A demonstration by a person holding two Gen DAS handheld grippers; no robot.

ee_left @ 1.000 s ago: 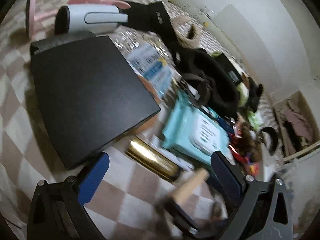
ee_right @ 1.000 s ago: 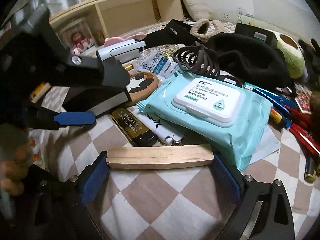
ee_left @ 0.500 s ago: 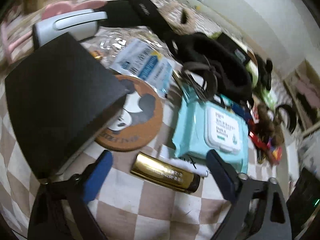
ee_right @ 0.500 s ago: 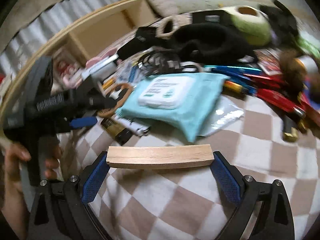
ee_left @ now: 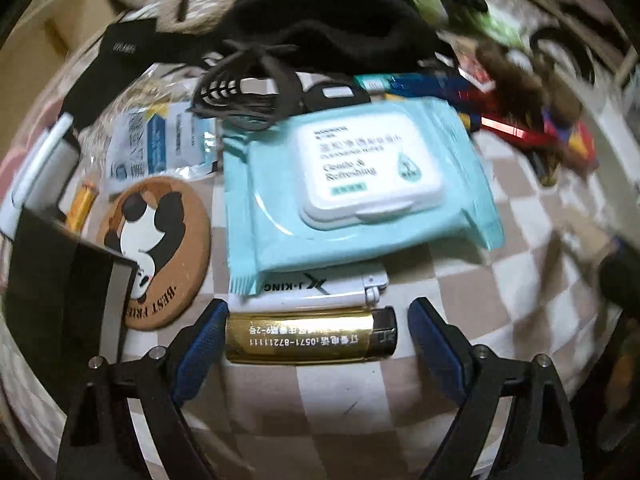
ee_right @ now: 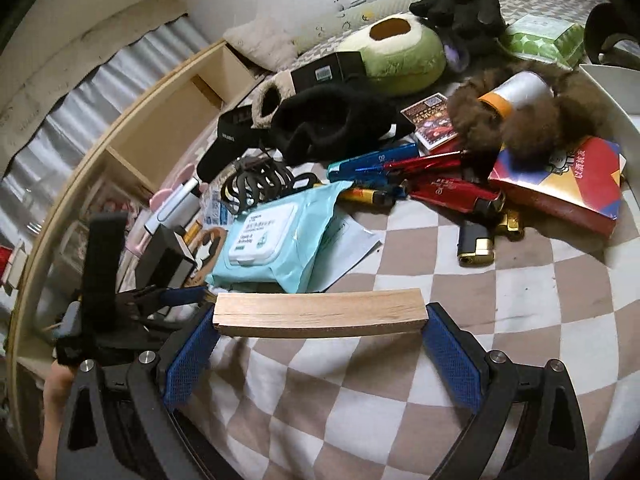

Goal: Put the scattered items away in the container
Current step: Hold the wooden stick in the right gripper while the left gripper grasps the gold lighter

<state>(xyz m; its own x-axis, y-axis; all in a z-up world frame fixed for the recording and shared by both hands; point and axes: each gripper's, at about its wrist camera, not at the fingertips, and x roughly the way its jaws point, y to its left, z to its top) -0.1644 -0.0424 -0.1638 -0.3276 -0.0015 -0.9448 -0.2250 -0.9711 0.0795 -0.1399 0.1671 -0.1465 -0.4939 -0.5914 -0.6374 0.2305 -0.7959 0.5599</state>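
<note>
The left claw [ee_left: 316, 336] stands open around a gold metal lighter with a black cap [ee_left: 310, 336], which lies crosswise between its blue pads on the brown-and-white checked cloth [ee_left: 328, 396]; its left pad touches the lighter's end, the right is apart. Just beyond lie a white lighter [ee_left: 320, 286] and a pale blue wipes pack [ee_left: 356, 188]. The right claw [ee_right: 318, 314] grips a pale wooden block [ee_right: 318, 312] by its ends, above the cloth.
</note>
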